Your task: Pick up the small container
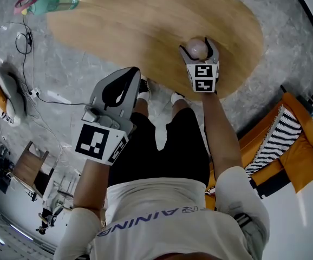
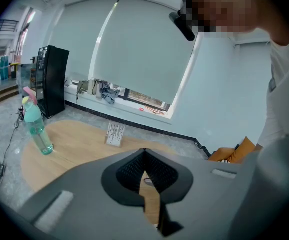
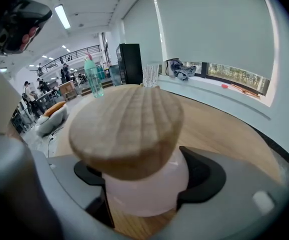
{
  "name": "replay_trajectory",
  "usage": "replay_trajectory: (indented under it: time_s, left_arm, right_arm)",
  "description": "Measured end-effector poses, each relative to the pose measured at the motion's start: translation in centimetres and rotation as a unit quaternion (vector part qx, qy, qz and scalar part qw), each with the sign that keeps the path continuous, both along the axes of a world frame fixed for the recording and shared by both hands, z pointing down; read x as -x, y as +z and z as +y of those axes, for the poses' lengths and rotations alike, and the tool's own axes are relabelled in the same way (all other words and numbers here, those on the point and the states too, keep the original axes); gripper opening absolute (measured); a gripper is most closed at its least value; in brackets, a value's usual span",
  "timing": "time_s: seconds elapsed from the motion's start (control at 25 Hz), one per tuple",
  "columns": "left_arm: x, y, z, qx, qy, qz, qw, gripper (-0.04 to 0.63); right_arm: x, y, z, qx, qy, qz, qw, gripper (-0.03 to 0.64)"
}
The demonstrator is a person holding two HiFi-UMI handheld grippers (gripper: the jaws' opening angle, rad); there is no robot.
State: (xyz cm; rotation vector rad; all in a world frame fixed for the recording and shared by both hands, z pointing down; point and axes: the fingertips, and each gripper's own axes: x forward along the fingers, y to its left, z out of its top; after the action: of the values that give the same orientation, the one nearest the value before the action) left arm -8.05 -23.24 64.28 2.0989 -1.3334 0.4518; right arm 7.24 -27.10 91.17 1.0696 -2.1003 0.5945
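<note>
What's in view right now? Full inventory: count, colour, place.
small container: one, pale pink with wooden lid, table's near edge, between right gripper's jaws
table: one, wood, oval, ahead of person
bottle: one, green with pink top, table's far left end
sign stand: one, white, table's far edge
seat: one, orange with striped cloth, floor at right
cabinet: one, black, by the window
person: one, white shirt, black shorts, at table's near edge
left gripper: one, grey, jaws together, empty, off the table
right gripper: one, grey, jaws against the container's sides
</note>
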Motion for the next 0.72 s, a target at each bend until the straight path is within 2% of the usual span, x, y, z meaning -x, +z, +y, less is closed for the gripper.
replay_trajectory:
  time_s: [0.28, 0.72]
  left_arm:
    - [0.0, -3.0, -0.1, -0.024, -0.002, 0.009, 0.9997, 0.003]
    - [-0.5, -12.6, -0.5, -0.095, -0.007, 0.032, 0.9949, 0.003]
  right_arm:
    - [0.9, -8.1, -0.8, -0.032, 0.000, -0.032, 0.999, 0.420]
    - [-0.4, -28.0, -1.6, -0.096, 0.003, -0.071, 0.993, 0.422]
